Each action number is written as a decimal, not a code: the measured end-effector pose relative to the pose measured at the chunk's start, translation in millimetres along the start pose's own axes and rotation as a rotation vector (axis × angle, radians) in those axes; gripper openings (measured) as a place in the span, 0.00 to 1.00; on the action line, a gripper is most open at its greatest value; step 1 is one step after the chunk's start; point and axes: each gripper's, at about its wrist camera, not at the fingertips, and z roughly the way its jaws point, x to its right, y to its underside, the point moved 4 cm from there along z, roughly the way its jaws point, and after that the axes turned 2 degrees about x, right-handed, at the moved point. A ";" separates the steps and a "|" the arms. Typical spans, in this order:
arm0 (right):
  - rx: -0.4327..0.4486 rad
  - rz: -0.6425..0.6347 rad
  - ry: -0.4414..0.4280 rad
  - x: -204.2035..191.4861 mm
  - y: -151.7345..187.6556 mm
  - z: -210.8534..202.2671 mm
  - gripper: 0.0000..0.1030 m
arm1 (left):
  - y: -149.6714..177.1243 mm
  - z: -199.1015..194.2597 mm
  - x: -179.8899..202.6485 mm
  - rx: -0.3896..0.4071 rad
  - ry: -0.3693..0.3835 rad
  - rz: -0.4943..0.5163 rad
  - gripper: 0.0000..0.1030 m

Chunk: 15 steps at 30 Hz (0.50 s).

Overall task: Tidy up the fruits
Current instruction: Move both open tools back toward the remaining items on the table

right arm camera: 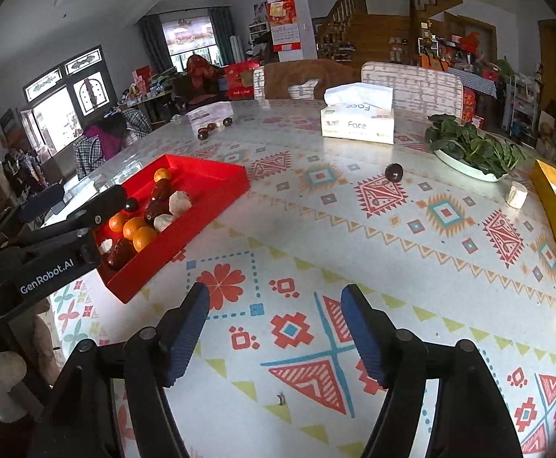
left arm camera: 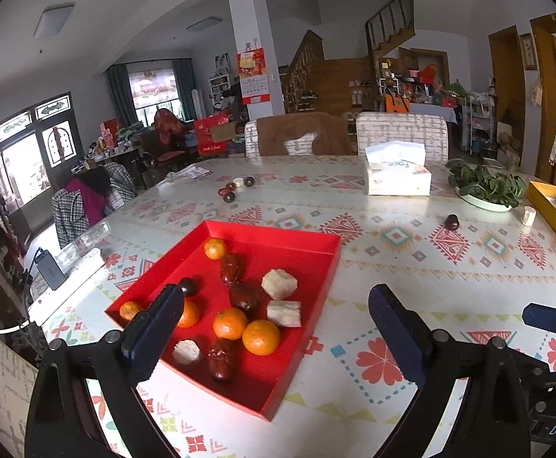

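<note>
While both grippers hang empty, right gripper point(right arm camera: 274, 332) jaws apart over bare tablecloth and left gripper point(left arm camera: 274, 328) jaws spread wide above the red tray point(left arm camera: 297, 242), sorting looks partly done. Tray holds oranges point(left arm camera: 261, 337), dark red fruits and pale cut chunks point(left arm camera: 279, 284). Left out: one dark fruit point(right arm camera: 394, 172), a pale chunk point(right arm camera: 516, 193) near the greens plate point(right arm camera: 465, 168), a far cluster point(left arm camera: 236, 189).

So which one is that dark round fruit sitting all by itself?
Find the white tissue box on the table, then the plate of greens beside it. In front of them, a dark plum sits alone on the cloth, outside the red tray.
</note>
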 end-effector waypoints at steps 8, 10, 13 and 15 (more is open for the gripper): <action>-0.002 -0.002 0.009 1.2 2.3 -1.1 0.75 | 2.1 0.5 2.0 -0.001 0.000 0.003 0.94; -0.002 -0.005 0.009 0.9 2.6 -0.9 0.75 | 1.5 -1.8 -0.6 0.025 -0.009 -0.011 0.94; -0.002 -0.017 0.016 -1.7 4.1 -0.3 0.75 | -2.3 -17.4 -7.9 0.136 -0.062 -0.029 0.94; 0.002 -0.027 0.023 -3.0 4.9 -0.3 0.75 | -6.0 -31.6 -13.0 0.227 -0.114 -0.028 0.98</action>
